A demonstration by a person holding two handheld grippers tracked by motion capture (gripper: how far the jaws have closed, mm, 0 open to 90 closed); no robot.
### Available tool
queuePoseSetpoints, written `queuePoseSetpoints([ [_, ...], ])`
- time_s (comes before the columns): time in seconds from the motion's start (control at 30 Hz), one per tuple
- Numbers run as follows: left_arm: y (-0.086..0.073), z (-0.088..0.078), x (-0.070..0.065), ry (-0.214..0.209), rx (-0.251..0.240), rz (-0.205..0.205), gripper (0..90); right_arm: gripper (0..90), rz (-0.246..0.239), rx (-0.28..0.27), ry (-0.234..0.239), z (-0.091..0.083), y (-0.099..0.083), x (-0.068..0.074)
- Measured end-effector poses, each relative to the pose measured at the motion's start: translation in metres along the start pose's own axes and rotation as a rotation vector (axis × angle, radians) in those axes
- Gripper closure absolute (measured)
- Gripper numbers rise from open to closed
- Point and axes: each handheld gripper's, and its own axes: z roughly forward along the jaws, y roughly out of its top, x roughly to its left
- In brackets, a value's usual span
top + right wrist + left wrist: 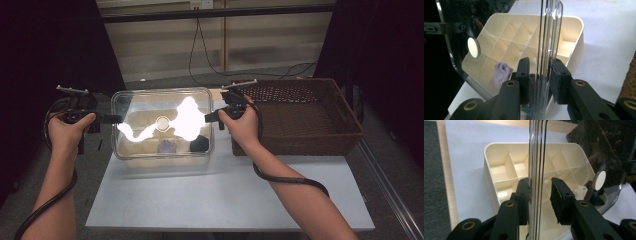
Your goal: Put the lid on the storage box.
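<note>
A clear plastic lid [150, 102] with a round white knob [162, 122] hangs level over a cream box [165, 159] with dividers; strong glare covers its middle. My left gripper [112, 119] is shut on the lid's left edge and my right gripper [210, 117] on its right edge. In the left gripper view the lid [537, 150] stands edge-on between the jaws of my left gripper [539, 181], with the box [489, 165] beyond it. The right gripper view shows the lid [549, 30] pinched the same way by my right gripper [541, 61].
Inside the box lie a purple cloth [501, 71] and a dark item [199, 145]. A brown wicker basket [310, 115] stands right of the box, close to my right hand. The white table [225, 195] has free room in front.
</note>
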Motion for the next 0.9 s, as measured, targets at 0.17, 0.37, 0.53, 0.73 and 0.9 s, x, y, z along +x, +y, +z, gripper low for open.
queuePoseSetpoints([
  [0.17,0.003,0.001,0.000,0.014,-0.002,0.005,68.5,71.4,-0.004,0.000,-0.011,0.001,0.004,0.001],
  [0.37,0.004,-0.002,0.003,0.027,-0.006,-0.002,68.5,71.0,-0.004,0.009,-0.009,0.009,0.004,0.001],
  [0.53,0.005,-0.001,0.006,0.035,-0.014,-0.008,68.5,70.8,-0.008,0.015,-0.013,0.013,0.004,0.002],
  [0.73,0.007,0.003,0.009,0.037,-0.009,-0.012,68.6,70.3,0.005,0.022,-0.022,0.016,0.007,0.001],
  [0.9,0.007,0.008,0.011,0.035,-0.003,-0.029,68.3,70.0,0.008,0.028,-0.025,0.018,0.007,-0.001],
])
